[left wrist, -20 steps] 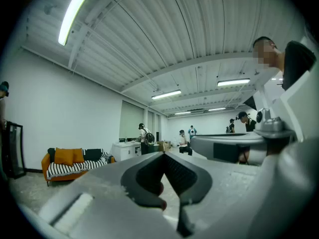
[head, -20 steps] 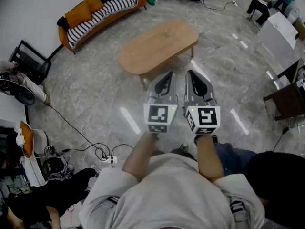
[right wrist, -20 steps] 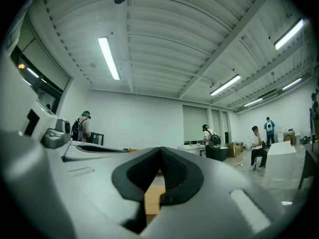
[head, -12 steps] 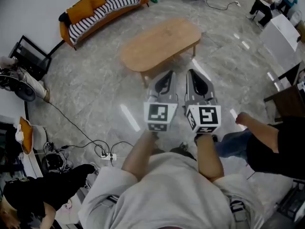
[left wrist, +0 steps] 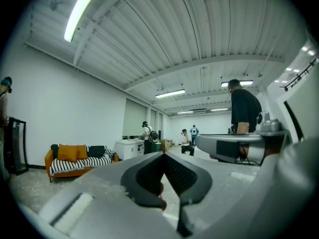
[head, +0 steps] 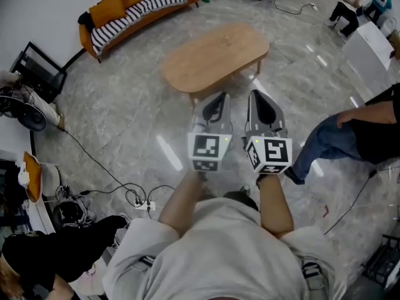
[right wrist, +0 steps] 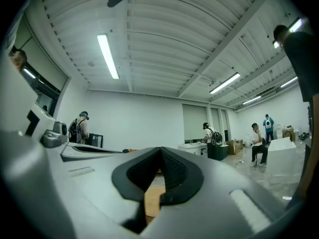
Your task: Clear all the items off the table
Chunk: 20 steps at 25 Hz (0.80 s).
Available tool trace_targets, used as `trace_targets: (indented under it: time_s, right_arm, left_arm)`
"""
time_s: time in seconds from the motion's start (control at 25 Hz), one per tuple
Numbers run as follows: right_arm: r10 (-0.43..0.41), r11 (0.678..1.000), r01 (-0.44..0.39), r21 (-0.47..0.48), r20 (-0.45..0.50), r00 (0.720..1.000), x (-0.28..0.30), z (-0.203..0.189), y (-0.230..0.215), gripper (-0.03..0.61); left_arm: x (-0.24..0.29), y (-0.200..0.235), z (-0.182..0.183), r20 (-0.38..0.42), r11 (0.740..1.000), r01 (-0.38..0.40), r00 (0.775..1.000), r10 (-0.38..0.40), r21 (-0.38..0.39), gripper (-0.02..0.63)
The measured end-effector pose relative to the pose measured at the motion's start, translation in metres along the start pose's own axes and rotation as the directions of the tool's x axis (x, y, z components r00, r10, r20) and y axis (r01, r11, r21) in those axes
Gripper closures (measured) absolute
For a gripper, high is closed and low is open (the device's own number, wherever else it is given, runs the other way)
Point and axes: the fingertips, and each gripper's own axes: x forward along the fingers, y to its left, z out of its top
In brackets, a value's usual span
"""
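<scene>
From the head view, the left gripper [head: 217,99] and the right gripper [head: 259,96] are held close, side by side, above the grey floor [head: 125,124]. The oval wooden table [head: 215,55] is seen standing on the floor just past their tips. A striped sofa [head: 134,10] is set by the wall, well apart from the table.

In the left gripper view, the jaws are pressed together at the tips and nothing is held.

In the right gripper view, the jaws are pressed together too, and nothing is held. A bit of the brown table is seen through the gap behind the tips.
</scene>
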Motion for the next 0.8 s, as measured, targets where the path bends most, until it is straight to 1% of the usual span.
trace_targets:
  time_s: [0.24,0.4,0.52,0.6,0.68,0.8]
  right_arm:
    - [-0.015,1.0,0.015,0.004,-0.008,1.0,0.011,-0.009,0.017,0.572]
    - [-0.018,1.0,0.018,0.01,-0.014,1.0,0.03,-0.014,0.009,0.572]
    - [-0.008,1.0,0.009,0.018,-0.013,1.0,0.052,-0.02,-0.01,0.572]
    - [0.002,1.0,-0.002,0.027,-0.008,1.0,0.071,-0.024,-0.024,0.572]
    - [0.014,0.999,-0.013,0.042,-0.006,1.0,0.094,-0.027,-0.039,0.572]
    - [0.024,0.998,-0.023,0.058,-0.019,1.0,0.128,-0.029,-0.068,0.572]
  left_arm:
    - [-0.006,0.026,-0.012,-0.012,1.0,0.006,1.0,-0.006,-0.015,0.593]
    - [0.011,0.033,-0.012,-0.01,1.0,0.015,1.0,-0.015,-0.02,0.594]
    - [0.037,0.038,-0.019,-0.021,0.999,0.005,1.0,-0.006,-0.034,0.594]
    - [0.06,0.043,-0.022,-0.027,1.0,-0.005,1.0,0.004,-0.026,0.594]
    - [0.087,0.05,-0.023,-0.029,1.0,-0.012,1.0,0.011,-0.021,0.594]
    - [0.131,0.053,-0.022,-0.042,0.999,-0.016,0.999,0.015,-0.034,0.594]
